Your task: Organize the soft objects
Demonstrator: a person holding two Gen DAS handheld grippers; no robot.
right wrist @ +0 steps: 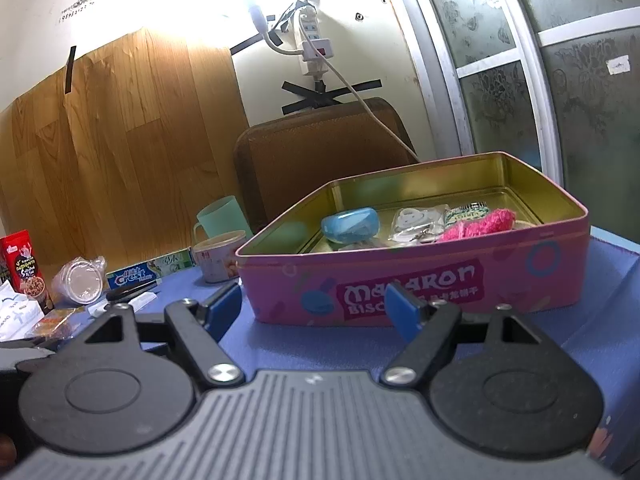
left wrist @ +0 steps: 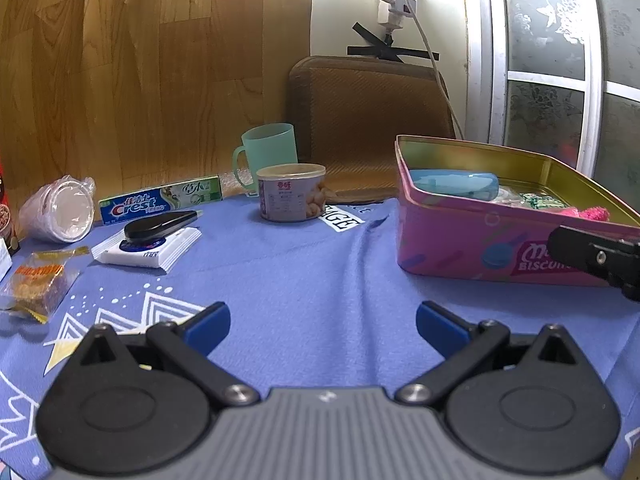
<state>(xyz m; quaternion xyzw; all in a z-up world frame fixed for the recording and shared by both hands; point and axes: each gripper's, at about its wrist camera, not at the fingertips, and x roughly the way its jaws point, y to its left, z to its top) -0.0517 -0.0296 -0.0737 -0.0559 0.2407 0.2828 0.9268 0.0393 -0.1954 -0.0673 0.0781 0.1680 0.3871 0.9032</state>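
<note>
The tabletop [left wrist: 304, 280] wears a blue cloth, and the biggest thing on it is the pink tin [right wrist: 420, 280], lid off, sitting to the right. It already holds soft things: a blue pouch [right wrist: 350, 225], a clear packet [right wrist: 416, 220], a green-printed packet [right wrist: 468, 213] and a pink fluffy piece [right wrist: 480, 224]. Both tongs are released and carry nothing: the left tongs [left wrist: 323, 322] hover over bare cloth, the right tongs [right wrist: 316, 306] sit just before the tin's front wall. What looks left to gather lies at the far left: a tissue pack [left wrist: 148, 250] with a black oval object [left wrist: 160, 225] resting on it, and a snack packet [left wrist: 36, 284]. I judge the next step to be a pick there (the left tongs are nearer); lift the black object off first, then pinch the pack across its short side, gently, so it does not buckle. Readable writing, biggest first: "MACARON BISC…" on the tin, "Crest" on the toothpaste box [left wrist: 160, 200], "…EGE" on the cloth by the can [left wrist: 290, 192]; the can's small print is unreadable.
</note>
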